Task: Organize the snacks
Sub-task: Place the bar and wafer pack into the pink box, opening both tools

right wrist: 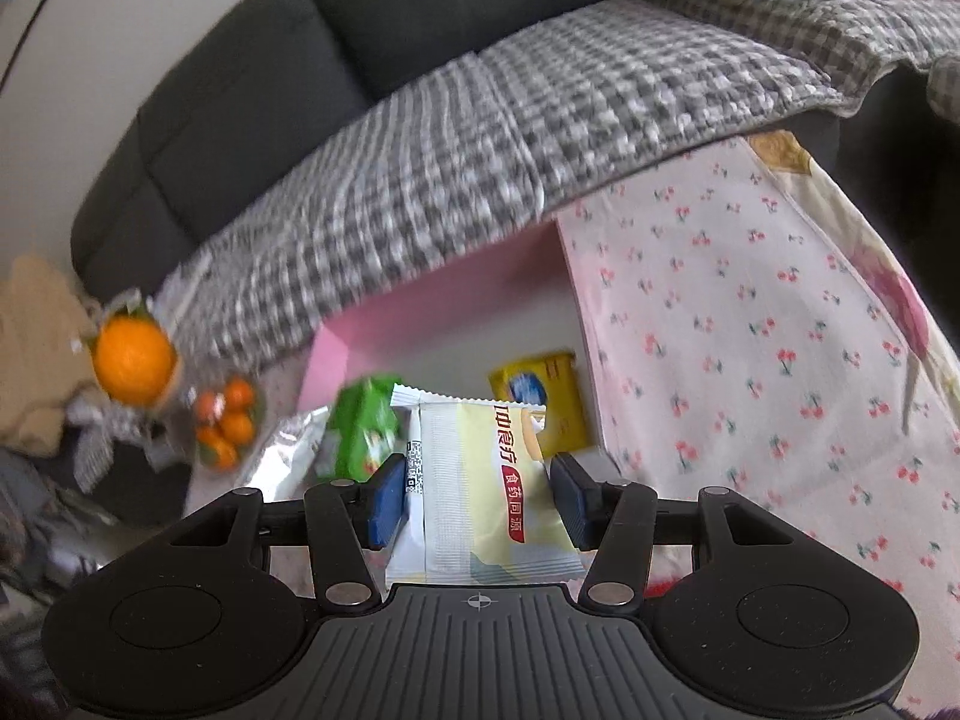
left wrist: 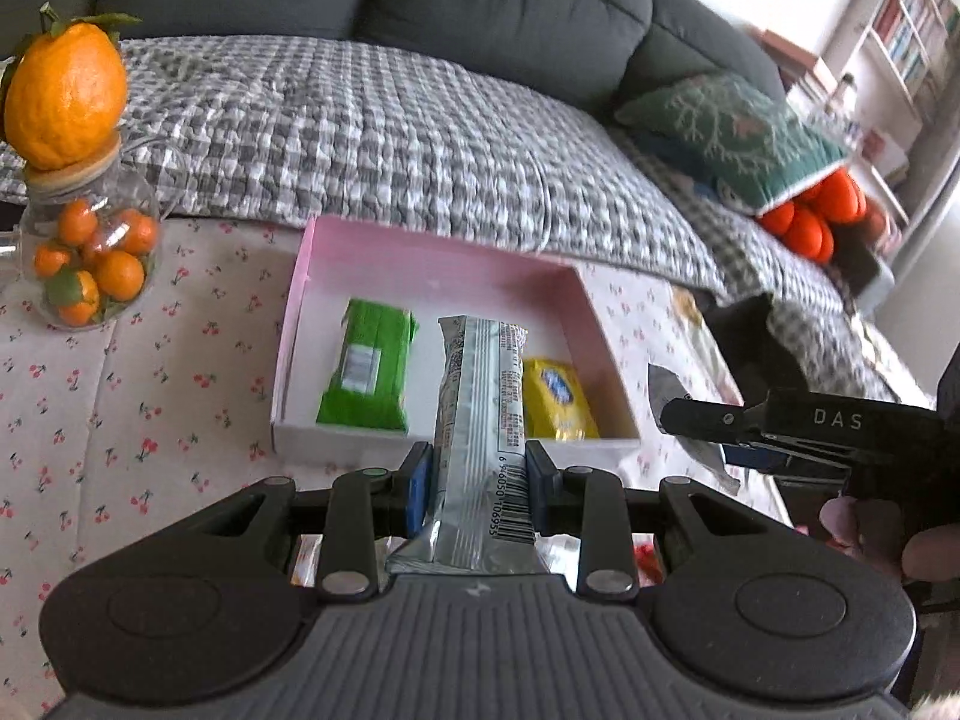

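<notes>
silver snack bar wrapper (left wrist: 480, 420): barcode near its lower end, digits read about "6 946050 106935", partly curved; small printed lines along one edge, too fine to read. right gripper (left wrist: 690, 420) body: white letters "das". pale yellow snack packet (right wrist: 486, 492): red chinese characters, a red label strip below them, qr code at its left edge.

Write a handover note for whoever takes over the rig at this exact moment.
Left gripper: shut on a silver snack bar.
Right gripper: shut on a pale yellow snack packet.
Pink box on the cherry-print cloth already holds a green packet and a yellow packet.
Left: place both held snacks in the box.
</notes>
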`<state>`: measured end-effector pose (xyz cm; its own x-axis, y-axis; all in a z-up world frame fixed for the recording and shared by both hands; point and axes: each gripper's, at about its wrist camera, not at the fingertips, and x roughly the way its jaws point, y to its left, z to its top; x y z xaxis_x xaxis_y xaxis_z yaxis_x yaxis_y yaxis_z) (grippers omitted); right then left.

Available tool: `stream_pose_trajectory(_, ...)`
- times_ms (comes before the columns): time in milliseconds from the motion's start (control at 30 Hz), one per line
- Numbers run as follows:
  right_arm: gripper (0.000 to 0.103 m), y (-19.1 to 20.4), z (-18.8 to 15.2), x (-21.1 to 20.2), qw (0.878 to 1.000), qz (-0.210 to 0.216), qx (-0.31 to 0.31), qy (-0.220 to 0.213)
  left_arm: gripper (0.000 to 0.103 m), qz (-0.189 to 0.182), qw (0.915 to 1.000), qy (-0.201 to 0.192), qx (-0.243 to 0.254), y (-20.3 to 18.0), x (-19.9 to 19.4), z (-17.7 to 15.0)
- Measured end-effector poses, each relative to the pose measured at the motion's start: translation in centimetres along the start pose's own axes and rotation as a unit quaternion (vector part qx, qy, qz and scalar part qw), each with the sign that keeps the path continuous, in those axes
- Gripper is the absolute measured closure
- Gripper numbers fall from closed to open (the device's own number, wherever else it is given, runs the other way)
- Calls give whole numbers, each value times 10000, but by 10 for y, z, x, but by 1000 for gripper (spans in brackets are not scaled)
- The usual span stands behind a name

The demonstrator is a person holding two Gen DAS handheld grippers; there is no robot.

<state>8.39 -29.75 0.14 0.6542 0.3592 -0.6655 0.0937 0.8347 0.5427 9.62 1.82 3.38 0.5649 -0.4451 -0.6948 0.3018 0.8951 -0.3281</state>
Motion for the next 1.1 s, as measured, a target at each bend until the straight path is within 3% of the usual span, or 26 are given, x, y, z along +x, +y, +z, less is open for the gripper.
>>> stream_pose_trajectory(267, 52, -6, 19, 29, 9993, 81, 319, -156, 74, -54, 9997, -208, -101, -6, 34, 20)
stream_pose_trajectory(667, 52, 6, 39, 92, 9987, -285, -395, -168, 74, 80, 9998, -175, 95, -12, 99, 20)
stream_pose_trajectory(767, 52, 6, 41, 102, 9979, -375, -491, -179, 86, 143, 9995, -216, 194, -12, 104, 21)
stream_pose_trajectory(833, 52, 4, 43, 105, 9977, -401, -497, -208, 86, 135, 9995, -223, 162, -11, 105, 21)
stream_pose_trajectory(1033, 49, 0, 45, 109, 9976, -446, -441, -282, 73, 275, 9992, -197, 216, -9, 108, 20)
stream_pose_trajectory(1100, 43, -1, 46, 108, 9979, -450, -389, -270, 62, 299, 9991, -185, 247, -9, 107, 20)
